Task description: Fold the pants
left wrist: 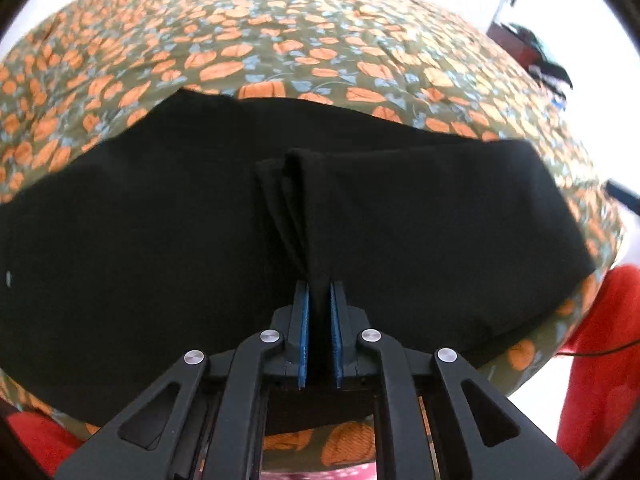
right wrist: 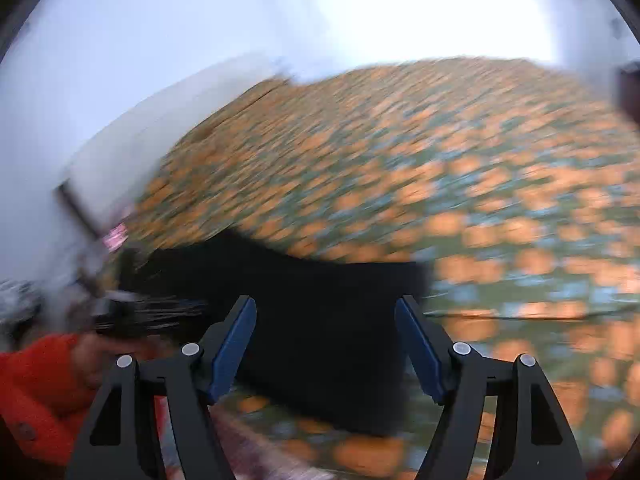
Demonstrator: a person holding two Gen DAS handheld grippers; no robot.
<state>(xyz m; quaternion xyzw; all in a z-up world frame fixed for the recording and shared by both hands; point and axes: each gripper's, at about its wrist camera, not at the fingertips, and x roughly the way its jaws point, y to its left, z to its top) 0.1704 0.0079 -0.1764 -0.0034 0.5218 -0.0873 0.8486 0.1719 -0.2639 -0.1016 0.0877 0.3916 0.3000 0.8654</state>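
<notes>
Pants (left wrist: 160,240), black, lie across pumpkin-print bedspread (left wrist: 280,40). Left gripper (left wrist: 319,312) pinches a bunched fold at near edge. Right gripper (right wrist: 326,344) spread wide, holding nothing, above pants; view blurred.

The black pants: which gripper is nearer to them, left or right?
Left. The left gripper has its jaws shut on the black pants. The right gripper is open and holds nothing.

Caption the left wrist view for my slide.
Left tongs pinching a bunched fold of black pants over a pumpkin-print bedspread.
</notes>
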